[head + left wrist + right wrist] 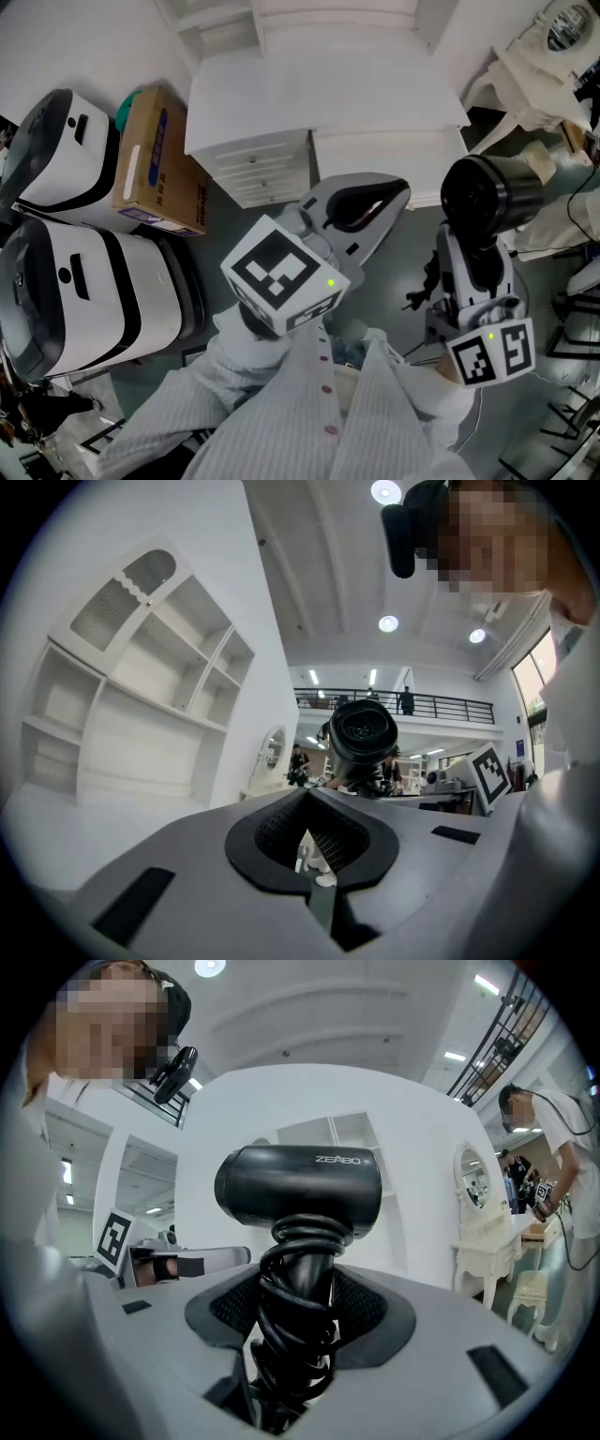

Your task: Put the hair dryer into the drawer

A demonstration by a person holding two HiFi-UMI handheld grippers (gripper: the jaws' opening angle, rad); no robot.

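A black hair dryer (487, 197) (300, 1185) stands upright in my right gripper (469, 281) (295, 1307), which is shut on its handle where the cord is wound around. The left gripper view shows the same hair dryer (361, 738) nozzle-on, straight ahead. My left gripper (389, 202) (309, 799) is shut with nothing in it. It hovers in front of the white dresser (253, 164), left of the dryer. The dresser's small drawers (267, 173) all look closed.
Two black-and-white machines (56, 150) (84, 300) and a cardboard box (155, 164) stand to the dresser's left. A white shelf unit (141, 714) rises above the dresser. A white vanity (553, 56) is at the far right, with a person (553, 1147) near it.
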